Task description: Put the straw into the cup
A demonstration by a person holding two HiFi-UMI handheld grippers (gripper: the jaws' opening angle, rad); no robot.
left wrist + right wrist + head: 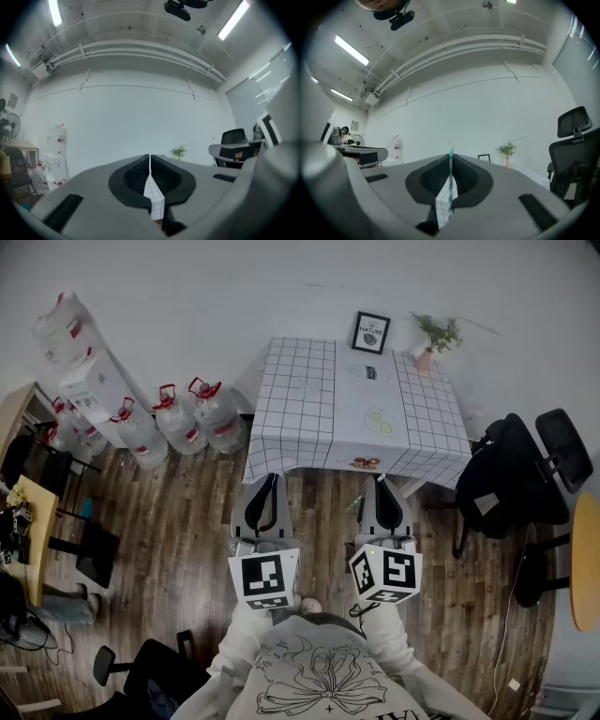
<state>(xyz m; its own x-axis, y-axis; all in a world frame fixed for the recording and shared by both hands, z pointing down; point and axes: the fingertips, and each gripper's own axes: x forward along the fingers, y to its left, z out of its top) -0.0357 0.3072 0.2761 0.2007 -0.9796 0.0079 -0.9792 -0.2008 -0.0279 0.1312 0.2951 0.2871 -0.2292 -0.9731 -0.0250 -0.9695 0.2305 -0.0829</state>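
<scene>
My right gripper (pixel 451 158) is shut on a teal-and-white striped straw (pixel 450 183) that stands upright between the jaws. In the head view this gripper (pixel 380 482) hovers just before the front edge of a table (pixel 300 423) with a checked cloth; the straw is too thin to make out there. My left gripper (pixel 271 479) is level with it to the left, jaws shut with nothing in them (pixel 150 160). A faint clear shape (pixel 307 385) on the table's far left may be the cup; I cannot tell for sure.
On the table are a framed picture (pixel 371 332), a potted plant (pixel 434 337), a yellow-spotted item (pixel 380 419) and a red item (pixel 366 462). Water jugs (pixel 178 418) stand left of the table. A black office chair (pixel 520 474) stands right.
</scene>
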